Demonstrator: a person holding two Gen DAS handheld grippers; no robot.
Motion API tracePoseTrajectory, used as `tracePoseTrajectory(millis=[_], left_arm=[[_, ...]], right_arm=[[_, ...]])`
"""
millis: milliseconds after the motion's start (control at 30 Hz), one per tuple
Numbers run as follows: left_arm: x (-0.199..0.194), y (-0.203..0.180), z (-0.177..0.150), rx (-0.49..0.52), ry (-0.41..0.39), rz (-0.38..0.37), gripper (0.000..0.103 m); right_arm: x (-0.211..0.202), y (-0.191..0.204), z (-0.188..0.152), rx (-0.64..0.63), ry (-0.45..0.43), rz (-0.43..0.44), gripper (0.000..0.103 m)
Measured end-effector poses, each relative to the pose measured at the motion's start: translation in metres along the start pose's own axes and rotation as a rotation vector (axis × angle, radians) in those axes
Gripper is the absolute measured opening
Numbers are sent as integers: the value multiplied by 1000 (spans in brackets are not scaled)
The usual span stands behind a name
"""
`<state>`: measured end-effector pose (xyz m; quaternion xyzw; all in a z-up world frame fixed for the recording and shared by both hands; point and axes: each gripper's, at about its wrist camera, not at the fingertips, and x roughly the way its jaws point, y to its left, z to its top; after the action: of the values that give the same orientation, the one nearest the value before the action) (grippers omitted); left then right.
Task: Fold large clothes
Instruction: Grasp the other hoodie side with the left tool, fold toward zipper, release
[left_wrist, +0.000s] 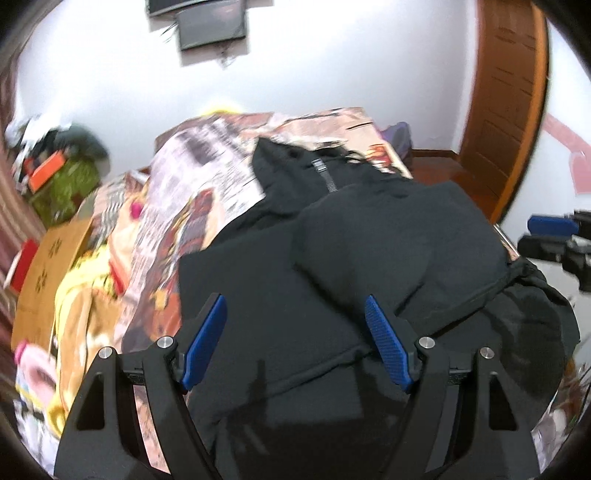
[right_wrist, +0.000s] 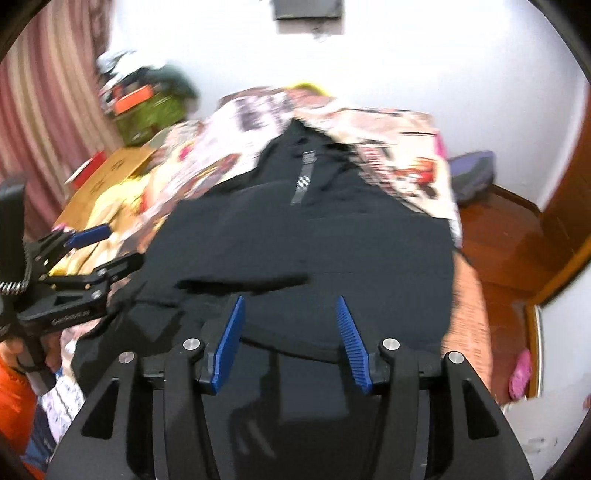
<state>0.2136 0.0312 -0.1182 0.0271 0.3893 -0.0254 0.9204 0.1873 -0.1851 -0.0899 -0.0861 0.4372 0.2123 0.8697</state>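
Observation:
A large black hooded garment (left_wrist: 332, 258) lies spread on a bed with a printed cover (left_wrist: 207, 173); it also shows in the right wrist view (right_wrist: 314, 243), with a grey zipper strip (right_wrist: 304, 177) near the hood. One part is folded over its middle. My left gripper (left_wrist: 295, 306) is open and empty, hovering above the near part of the garment. My right gripper (right_wrist: 290, 306) is open and empty above the garment's near edge. The right gripper shows at the right edge of the left wrist view (left_wrist: 554, 236); the left gripper shows at the left of the right wrist view (right_wrist: 99, 251).
A cardboard box (left_wrist: 48, 258) and yellow items (left_wrist: 85, 295) lie left of the garment on the bed. A cluttered pile (right_wrist: 147, 99) stands by the curtain (right_wrist: 48, 92). A wooden door (left_wrist: 509, 103) and wooden floor (right_wrist: 506, 236) are on the right.

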Motion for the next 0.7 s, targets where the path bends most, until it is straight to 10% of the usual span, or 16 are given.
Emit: tracePoseTrajectory(millis=[367,700], left_arm=[[77,-60,-1,184,160,-29,77],[95,-33,6,108,151,51,91]], right_arm=[[-14,-83,-11,256,-53,-155,49],[16,-112,-22,338,25,-145,49]])
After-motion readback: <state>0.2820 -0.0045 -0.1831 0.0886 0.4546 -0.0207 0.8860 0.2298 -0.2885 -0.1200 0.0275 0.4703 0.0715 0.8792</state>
